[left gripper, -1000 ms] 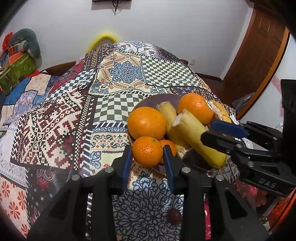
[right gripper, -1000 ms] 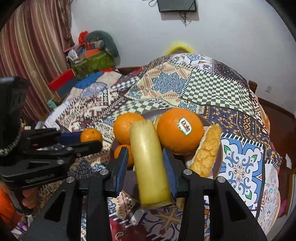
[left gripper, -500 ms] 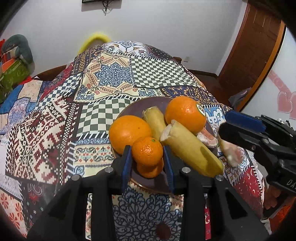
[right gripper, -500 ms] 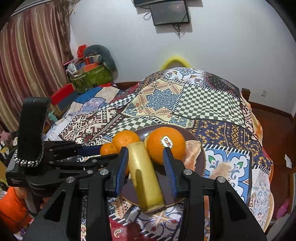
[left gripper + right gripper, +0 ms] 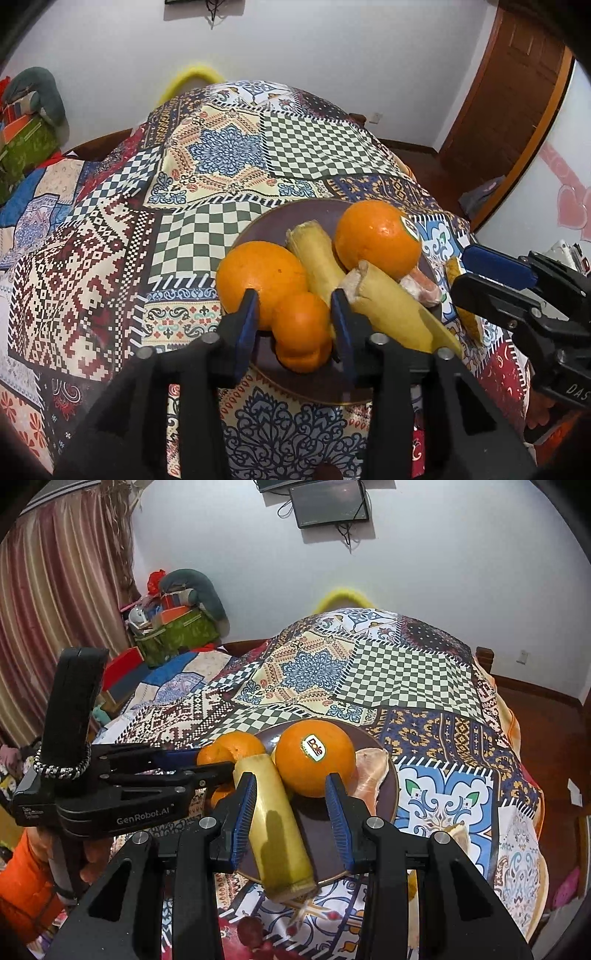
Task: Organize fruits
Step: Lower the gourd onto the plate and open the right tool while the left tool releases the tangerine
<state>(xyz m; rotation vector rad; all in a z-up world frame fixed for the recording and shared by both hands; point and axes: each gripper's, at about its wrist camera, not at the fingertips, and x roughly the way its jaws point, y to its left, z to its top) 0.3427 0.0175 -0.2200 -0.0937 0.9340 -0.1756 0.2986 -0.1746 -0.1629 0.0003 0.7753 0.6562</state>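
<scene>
Nearest you, the left gripper (image 5: 294,301) has just been opening its jaws: the small mandarin (image 5: 301,319) they pinched a moment ago now sits free between them, low centre of frame, atop another small one on the dark plate (image 5: 264,225). I'd call that placement done. Your right gripper (image 5: 290,786) hangs with its jaws apart, clamping nothing; the yellow stalk (image 5: 277,819) merely lies beneath it, overhanging the plate's near rim. A peeled piece (image 5: 456,834) waits on the patterned surface (image 5: 110,258) at lower right. Further back, two big oranges crowd the plate.
</scene>
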